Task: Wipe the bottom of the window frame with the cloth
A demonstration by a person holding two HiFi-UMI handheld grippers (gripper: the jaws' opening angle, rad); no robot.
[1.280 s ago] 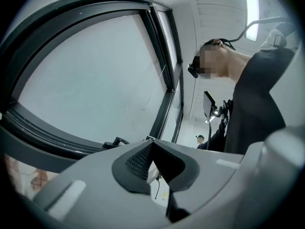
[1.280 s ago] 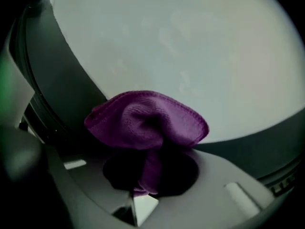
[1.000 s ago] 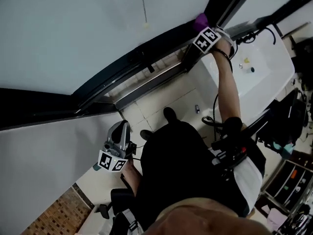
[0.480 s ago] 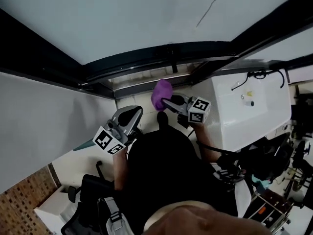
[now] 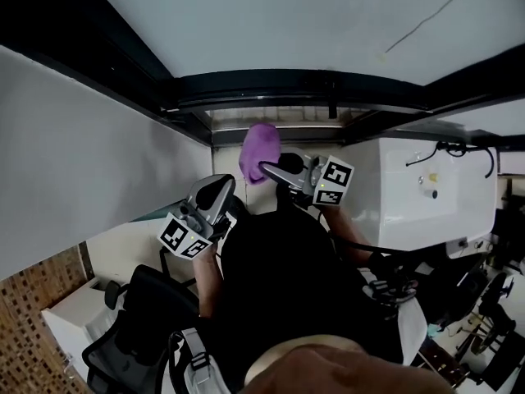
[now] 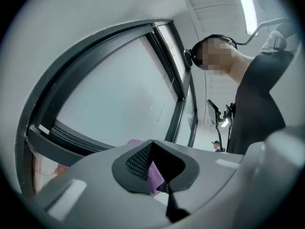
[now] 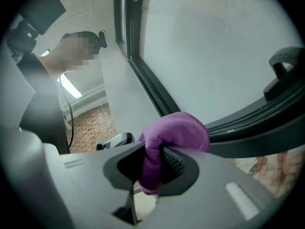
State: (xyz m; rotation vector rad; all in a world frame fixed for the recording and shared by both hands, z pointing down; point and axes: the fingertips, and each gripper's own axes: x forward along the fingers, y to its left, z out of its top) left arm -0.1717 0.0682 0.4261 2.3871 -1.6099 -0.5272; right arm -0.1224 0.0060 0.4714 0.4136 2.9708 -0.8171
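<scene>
Gripping the purple cloth short of the window frame's bottom rail at 12 o'clock, the right tool seemingly isn't wiping yet, while the left tool sits closed and empty.

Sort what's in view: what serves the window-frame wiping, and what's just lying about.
For the job: purple cloth, right tongs shut on it, window frame.
Lying about: white unit, black chair, left tongs (shut, empty).
</scene>
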